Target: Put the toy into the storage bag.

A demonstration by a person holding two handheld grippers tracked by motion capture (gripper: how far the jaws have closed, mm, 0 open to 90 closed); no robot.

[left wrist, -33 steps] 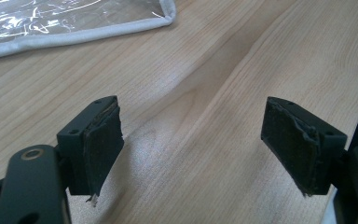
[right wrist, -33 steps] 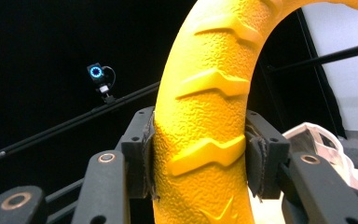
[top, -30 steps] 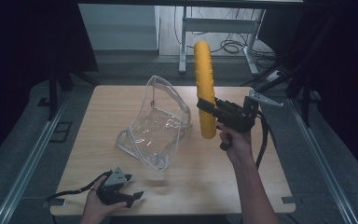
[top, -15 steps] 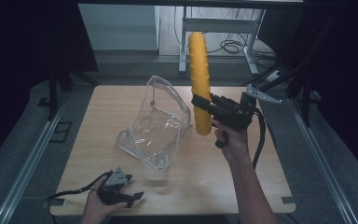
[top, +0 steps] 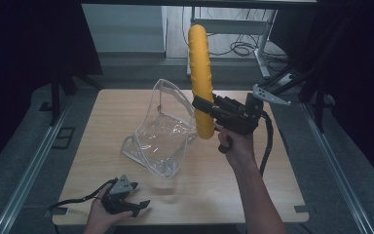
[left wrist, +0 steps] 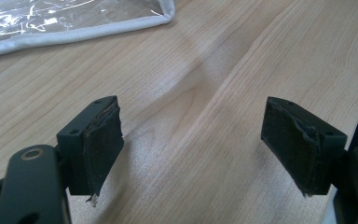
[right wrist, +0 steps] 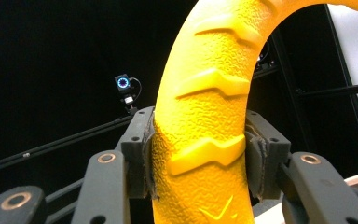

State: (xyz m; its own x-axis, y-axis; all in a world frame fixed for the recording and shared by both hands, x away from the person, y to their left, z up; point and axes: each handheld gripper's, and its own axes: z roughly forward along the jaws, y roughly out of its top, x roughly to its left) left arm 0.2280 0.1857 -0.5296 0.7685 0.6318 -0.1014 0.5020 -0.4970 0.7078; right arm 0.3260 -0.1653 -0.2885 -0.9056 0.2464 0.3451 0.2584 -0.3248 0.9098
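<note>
A yellow ring with raised ridges (top: 201,78) is held upright and edge-on above the table, with my right gripper (top: 205,105) shut on its lower part. In the right gripper view both jaws press against the yellow ring (right wrist: 204,140). A clear plastic pouch with a white trim (top: 161,130) stands open on the wooden table (top: 253,195), just left of the ring. My left gripper (top: 137,206) rests low near the table's front left edge, open, with bare wood between its pads (left wrist: 100,142). The pouch's trimmed edge (left wrist: 74,32) lies ahead of it.
Dark stands and cables surround the table. A metal bracket (top: 271,95) juts in at the back right. A small camera with a lit ring (right wrist: 123,83) hangs on a rail in the dark behind the ring.
My right gripper has carried the yellow ring leftward, closer to the pouch's opening. The left gripper has stayed where it was.
</note>
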